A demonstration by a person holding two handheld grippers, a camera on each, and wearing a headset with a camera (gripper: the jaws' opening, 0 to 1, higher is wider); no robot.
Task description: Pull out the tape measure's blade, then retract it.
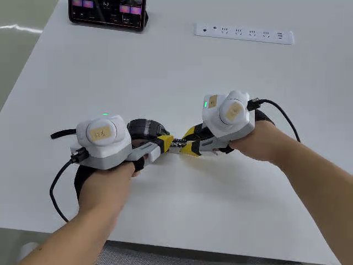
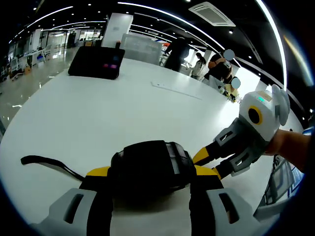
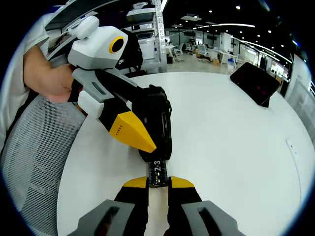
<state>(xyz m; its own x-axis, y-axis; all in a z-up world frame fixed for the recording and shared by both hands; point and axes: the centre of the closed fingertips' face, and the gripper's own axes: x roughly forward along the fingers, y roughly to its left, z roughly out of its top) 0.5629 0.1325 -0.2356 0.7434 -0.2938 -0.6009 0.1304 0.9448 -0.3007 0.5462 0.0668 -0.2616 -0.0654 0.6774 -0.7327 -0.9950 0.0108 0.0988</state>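
A black tape measure [image 1: 144, 128] lies on the white table [image 1: 165, 72], with my left gripper [image 1: 158, 139] shut on its case. In the left gripper view the case [image 2: 147, 169] sits between the yellow-tipped jaws of my left gripper [image 2: 151, 173]. A short stretch of blade [image 3: 157, 173] sticks out of the case [image 3: 158, 123]. My right gripper [image 3: 158, 183] is shut on the blade's end. In the head view the right gripper [image 1: 186, 143] meets the left one tip to tip, with the blade [image 1: 177, 144] between them.
A black tablet-like device [image 1: 107, 12] stands at the table's far left and a white power strip [image 1: 244, 33] lies at the far right. A black cord [image 2: 47, 162] trails left of the case. A mesh chair [image 3: 34, 162] is by the table's near edge.
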